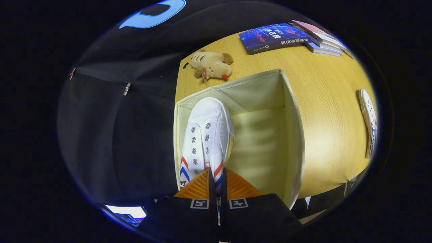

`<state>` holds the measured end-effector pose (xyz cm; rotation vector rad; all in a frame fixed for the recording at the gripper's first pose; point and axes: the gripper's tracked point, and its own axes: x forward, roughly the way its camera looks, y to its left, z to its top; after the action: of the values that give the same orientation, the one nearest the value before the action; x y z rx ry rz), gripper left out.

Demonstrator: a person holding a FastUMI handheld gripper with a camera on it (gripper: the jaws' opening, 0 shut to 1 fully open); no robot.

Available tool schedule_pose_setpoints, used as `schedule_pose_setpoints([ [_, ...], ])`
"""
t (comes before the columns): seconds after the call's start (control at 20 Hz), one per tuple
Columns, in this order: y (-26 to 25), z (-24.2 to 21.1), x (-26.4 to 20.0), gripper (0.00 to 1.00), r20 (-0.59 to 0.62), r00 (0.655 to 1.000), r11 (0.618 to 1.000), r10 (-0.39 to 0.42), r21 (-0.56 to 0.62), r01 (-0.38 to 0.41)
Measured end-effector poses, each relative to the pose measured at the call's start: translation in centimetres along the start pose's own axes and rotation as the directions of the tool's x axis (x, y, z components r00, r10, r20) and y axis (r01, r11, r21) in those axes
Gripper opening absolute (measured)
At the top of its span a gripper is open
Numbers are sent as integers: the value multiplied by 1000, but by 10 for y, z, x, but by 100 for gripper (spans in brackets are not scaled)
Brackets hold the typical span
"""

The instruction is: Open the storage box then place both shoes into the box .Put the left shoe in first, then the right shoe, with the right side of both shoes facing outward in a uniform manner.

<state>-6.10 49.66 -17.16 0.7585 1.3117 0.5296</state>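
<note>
Currently the gripper [216, 189] is clamped on a white canvas shoe with red-blue stripes [206, 135], held inside the open cream fabric storage box [293, 128]. Outstanding: the second white shoe [368, 121], lying at the wooden table's [324, 87] far edge.

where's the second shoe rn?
In the gripper view, the second shoe lies on the wooden table, outside the open storage box, beyond its far wall from the shoe clamped in the tool.
</note>
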Motion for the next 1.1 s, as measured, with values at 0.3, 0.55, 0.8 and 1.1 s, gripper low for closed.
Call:
schedule_pose_setpoints([
  [0.3,13,-7,16,24,-26,997,997,75,19,-75],
  [0.55,26,-2,12,97,-28,993,993,116,-32,-117],
  [0.8,28,10,-7,97,3,988,988,154,-22,-153],
  [1.1,19,25,-60,97,30,975,975,221,-42,-219],
])
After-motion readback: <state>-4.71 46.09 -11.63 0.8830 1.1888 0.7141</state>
